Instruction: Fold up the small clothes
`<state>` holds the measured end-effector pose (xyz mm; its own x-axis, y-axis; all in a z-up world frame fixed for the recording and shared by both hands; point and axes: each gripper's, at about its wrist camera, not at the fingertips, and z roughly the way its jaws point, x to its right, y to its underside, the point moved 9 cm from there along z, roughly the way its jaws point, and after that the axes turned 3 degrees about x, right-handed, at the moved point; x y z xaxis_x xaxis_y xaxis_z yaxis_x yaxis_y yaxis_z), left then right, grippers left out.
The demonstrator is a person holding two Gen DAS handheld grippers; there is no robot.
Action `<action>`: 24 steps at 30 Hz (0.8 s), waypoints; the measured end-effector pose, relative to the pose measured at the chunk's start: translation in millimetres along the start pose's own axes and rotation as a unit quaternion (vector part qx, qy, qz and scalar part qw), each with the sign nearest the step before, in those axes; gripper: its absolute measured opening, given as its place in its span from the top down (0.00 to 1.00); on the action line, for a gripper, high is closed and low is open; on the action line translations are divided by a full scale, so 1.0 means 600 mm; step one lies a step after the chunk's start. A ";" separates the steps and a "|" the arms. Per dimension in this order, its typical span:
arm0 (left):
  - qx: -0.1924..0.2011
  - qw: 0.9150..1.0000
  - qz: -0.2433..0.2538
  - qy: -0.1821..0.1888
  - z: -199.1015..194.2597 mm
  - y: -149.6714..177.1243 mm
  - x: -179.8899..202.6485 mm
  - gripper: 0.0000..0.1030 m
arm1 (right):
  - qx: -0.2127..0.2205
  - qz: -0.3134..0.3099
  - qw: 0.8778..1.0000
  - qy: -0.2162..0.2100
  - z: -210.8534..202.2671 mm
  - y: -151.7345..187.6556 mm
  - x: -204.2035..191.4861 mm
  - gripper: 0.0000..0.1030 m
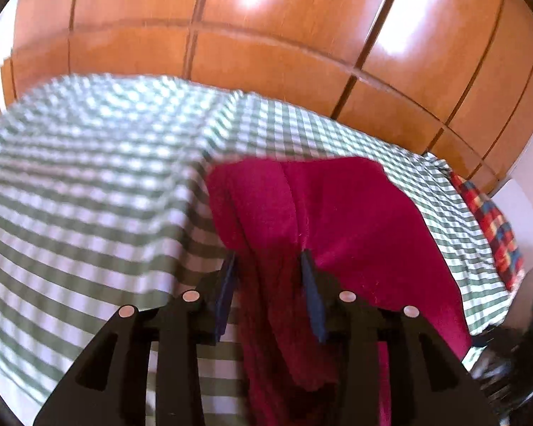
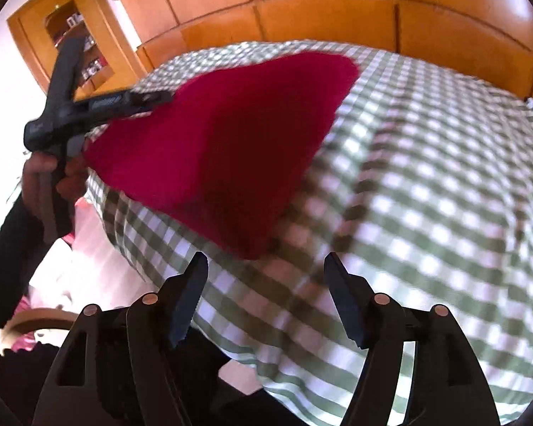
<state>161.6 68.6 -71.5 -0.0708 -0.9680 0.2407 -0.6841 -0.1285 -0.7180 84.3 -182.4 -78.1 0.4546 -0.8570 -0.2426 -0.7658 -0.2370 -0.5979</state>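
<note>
Left wrist view: left gripper (image 1: 268, 259) hanging over the green checked cover (image 1: 89, 184), fingers narrow, a fold of the red cloth (image 1: 337, 213) lying between them, firm grip impossible to tell. Right wrist view: right gripper (image 2: 266, 266) standing wide and holding nothing, red cloth spreading over the cover just ahead, wooden wardrobe (image 2: 337, 7) behind.

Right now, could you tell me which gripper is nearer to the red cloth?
Left. The left gripper has the red cloth bunched between its fingers; the right gripper hangs open, just short of its edge.
</note>
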 end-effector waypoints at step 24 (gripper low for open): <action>-0.002 0.995 0.069 -0.066 0.041 0.034 0.033 0.64 | 0.023 0.088 0.993 0.072 0.217 -0.239 0.055 0.34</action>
<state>164.0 41.7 -97.3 -0.0680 -0.9963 0.0521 -0.6775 0.0078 -0.7355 268.2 -116.9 -100.0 0.2435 -0.9408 -0.2360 -0.8043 -0.0599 -0.5912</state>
